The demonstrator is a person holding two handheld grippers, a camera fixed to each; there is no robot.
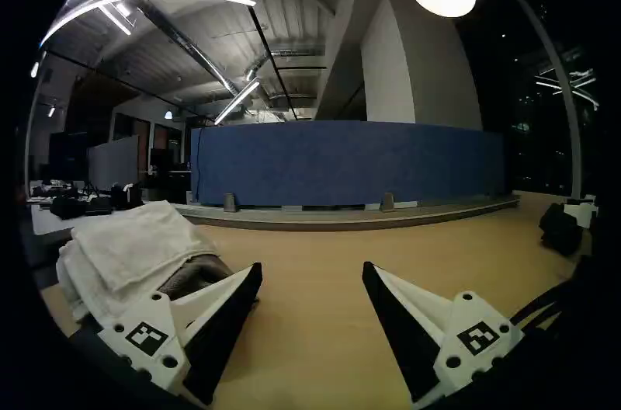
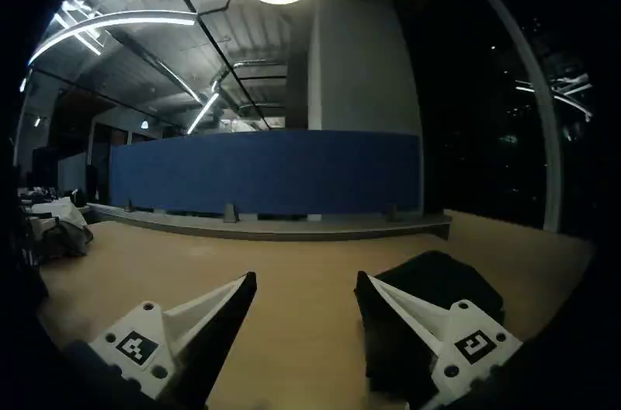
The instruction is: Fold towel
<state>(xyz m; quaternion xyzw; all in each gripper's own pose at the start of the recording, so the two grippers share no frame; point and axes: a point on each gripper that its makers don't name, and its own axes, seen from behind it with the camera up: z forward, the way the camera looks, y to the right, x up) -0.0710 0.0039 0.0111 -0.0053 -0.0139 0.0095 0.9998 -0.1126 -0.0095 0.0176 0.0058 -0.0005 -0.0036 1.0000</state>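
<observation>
With left gripper point(image 1: 310, 266) and right gripper point(image 2: 305, 274) jaws released, best to pinch one corner of crumpled white towel point(image 1: 132, 251) on wooden bench point(image 1: 326, 324).

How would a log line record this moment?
left gripper: open | right gripper: open | white towel: piled on table | dark cloth: near right gripper

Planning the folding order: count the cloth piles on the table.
2. A white towel pile, a dark cloth tucked in it, lies beside the left gripper; a black folded cloth lies beside the right gripper. Others may be hidden.
</observation>
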